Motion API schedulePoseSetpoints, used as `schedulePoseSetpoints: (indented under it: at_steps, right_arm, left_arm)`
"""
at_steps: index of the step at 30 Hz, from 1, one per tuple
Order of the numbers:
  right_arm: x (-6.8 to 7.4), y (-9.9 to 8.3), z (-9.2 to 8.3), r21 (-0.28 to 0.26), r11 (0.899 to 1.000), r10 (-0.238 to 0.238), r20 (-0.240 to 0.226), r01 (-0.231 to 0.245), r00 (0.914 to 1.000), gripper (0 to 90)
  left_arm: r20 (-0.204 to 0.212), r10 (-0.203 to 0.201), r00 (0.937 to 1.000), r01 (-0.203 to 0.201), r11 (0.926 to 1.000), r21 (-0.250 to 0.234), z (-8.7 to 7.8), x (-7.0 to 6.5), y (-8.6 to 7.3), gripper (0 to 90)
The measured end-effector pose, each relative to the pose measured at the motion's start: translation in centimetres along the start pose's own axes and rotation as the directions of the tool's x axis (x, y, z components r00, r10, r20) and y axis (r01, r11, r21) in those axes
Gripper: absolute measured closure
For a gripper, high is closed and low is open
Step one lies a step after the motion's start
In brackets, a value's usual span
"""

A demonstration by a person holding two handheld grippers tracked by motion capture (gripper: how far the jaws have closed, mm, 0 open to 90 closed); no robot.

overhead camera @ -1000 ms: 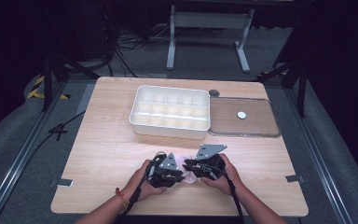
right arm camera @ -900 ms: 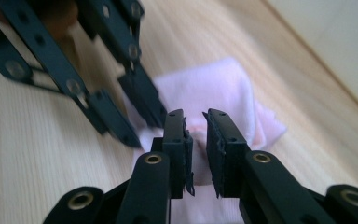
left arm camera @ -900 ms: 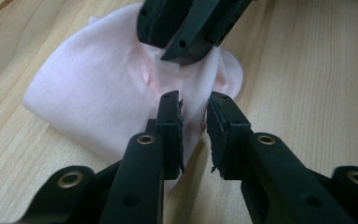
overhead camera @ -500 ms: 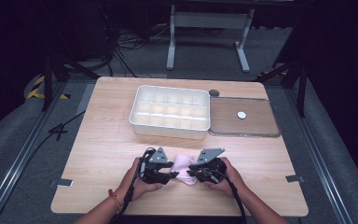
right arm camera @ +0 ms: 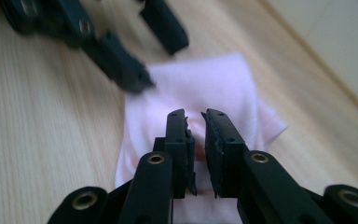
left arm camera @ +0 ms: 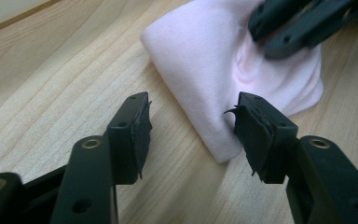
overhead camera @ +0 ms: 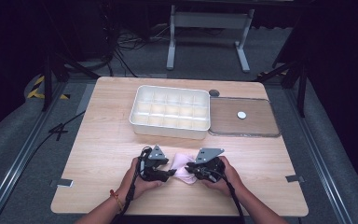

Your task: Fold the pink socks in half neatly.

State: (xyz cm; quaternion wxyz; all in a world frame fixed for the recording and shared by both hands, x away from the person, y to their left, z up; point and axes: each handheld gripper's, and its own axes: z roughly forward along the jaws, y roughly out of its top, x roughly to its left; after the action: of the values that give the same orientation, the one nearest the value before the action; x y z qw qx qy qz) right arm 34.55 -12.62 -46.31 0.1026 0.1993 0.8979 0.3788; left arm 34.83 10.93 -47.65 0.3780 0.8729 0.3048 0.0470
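High view: one pink cloth (overhead camera: pixel 182 167) lies folded on the tabletop (overhead camera: pixel 98 154) near the person's edge, between two grippers. The left gripper (overhead camera: pixel 171 173) sits at the cloth's left side and the right gripper (overhead camera: pixel 189 169) at its right, each held in one hand.

Left gripper view: the two black jaws stand about half open, having just been opening; the cloth's (left arm camera: pixel 214 60) folded corner reaches between them beside the right-hand jaw, and the pads do not press on it. The other gripper's jaws come down onto the cloth at the top right.

Right gripper view: the two jaws are nearly together and pinch a fold of the cloth (right arm camera: pixel 200 88) between their pads; they have just closed a little further.

Behind the cloth stands one white tray (overhead camera: pixel 169 131) with a grid of compartments, three rows by five as far as can be seen. Just right of it lies one flat lid (overhead camera: pixel 256 128) with one small white disc (overhead camera: pixel 241 115) on it. One small dark round thing (overhead camera: pixel 214 93) lies at the tray's far right corner. No writing can be read.
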Motion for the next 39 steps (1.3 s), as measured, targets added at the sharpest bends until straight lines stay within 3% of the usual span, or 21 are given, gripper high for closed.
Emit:
schedulePoseSetpoints:
  at_steps: [1,4,6,9,11,15,17,18,19,22,23,30,31,34,36,39]
  right_arm:
    - [0.1,-0.3,0.4,0.025,1.000,-0.001,-0.012,0.001,0.9999,80.4]
    - [-0.4,-0.5,0.4,0.013,0.999,0.034,-0.041,-0.033,0.9986,80.3]
    - [-0.4,-0.5,0.5,0.008,0.999,0.039,-0.042,-0.038,0.9984,80.4]
    - [0.0,-0.4,0.7,0.003,1.000,0.011,-0.020,-0.011,0.9997,80.3]
    - [0.0,-0.4,0.8,-0.002,1.000,0.008,-0.015,-0.008,0.9999,80.3]
    - [-0.2,-0.4,0.9,-0.015,1.000,0.018,-0.028,-0.018,0.9995,80.2]
    - [-0.3,-0.5,0.9,-0.021,1.000,0.017,-0.037,-0.018,0.9992,80.1]
    - [-0.3,-0.5,0.9,-0.021,1.000,0.017,-0.037,-0.018,0.9992,80.1]
    - [-0.2,-0.4,0.9,-0.021,1.000,0.007,-0.033,-0.007,0.9994,80.1]
    - [-0.2,-0.4,0.9,-0.017,1.000,-0.010,-0.028,0.009,0.9996,80.1]
    - [-0.1,-0.4,0.9,-0.019,1.000,-0.014,-0.028,0.014,0.9995,80.2]
    - [-0.2,-0.4,0.9,-0.020,1.000,-0.016,-0.030,0.015,0.9994,80.2]
    - [-0.1,-0.4,0.9,-0.020,1.000,-0.017,-0.029,0.016,0.9994,80.2]
    - [-0.1,-0.4,0.9,-0.021,1.000,-0.020,-0.027,0.020,0.9994,79.9]
    - [-0.1,-0.4,0.8,-0.021,1.000,-0.021,-0.024,0.021,0.9995,78.4]
    - [-0.2,-0.3,0.4,-0.029,0.999,-0.015,-0.016,0.014,0.9998,74.0]
  left_arm:
    - [0.004,0.000,1.0000,0.000,1.0000,-0.003,0.0,0.1,0.0,42.8]
    - [0.039,-0.026,0.9989,0.026,0.9995,-0.017,0.0,0.1,-0.1,41.2]
    - [0.084,-0.032,0.9960,0.033,0.9993,-0.016,0.2,-0.1,0.0,41.2]
    - [0.112,-0.027,0.9934,0.029,0.9995,-0.015,0.5,-0.6,0.1,41.0]
    - [0.131,-0.050,0.9901,0.053,0.9984,-0.019,0.6,-0.6,0.1,41.8]
    - [0.137,-0.071,0.9880,0.075,0.9969,-0.021,0.4,-0.1,0.1,48.4]
    - [0.129,-0.111,0.9855,0.117,0.9922,-0.044,0.0,0.5,0.0,43.9]
    - [0.129,-0.111,0.9855,0.117,0.9922,-0.044,0.0,0.5,0.0,41.1]
    - [0.085,-0.139,0.9866,0.144,0.9875,-0.064,-0.4,1.0,0.1,39.0]
    - [0.048,-0.159,0.9862,0.162,0.9836,-0.080,-0.7,1.6,0.1,39.2]
    - [0.031,-0.156,0.9873,0.157,0.9850,-0.071,-0.8,1.9,0.1,39.6]
    - [0.033,-0.116,0.9927,0.118,0.9919,-0.048,-0.2,1.5,0.2,40.8]
    - [0.013,-0.092,0.9957,0.092,0.9951,-0.036,0.1,1.4,0.3,40.8]
    - [-0.010,-0.084,0.9964,0.084,0.9961,-0.027,0.3,1.0,0.4,42.7]
    - [-0.033,-0.038,0.9987,0.037,0.9992,-0.017,0.4,0.9,0.5,43.3]
    - [-0.074,0.011,0.9972,-0.011,0.9999,0.000,0.5,0.3,0.5,43.5]
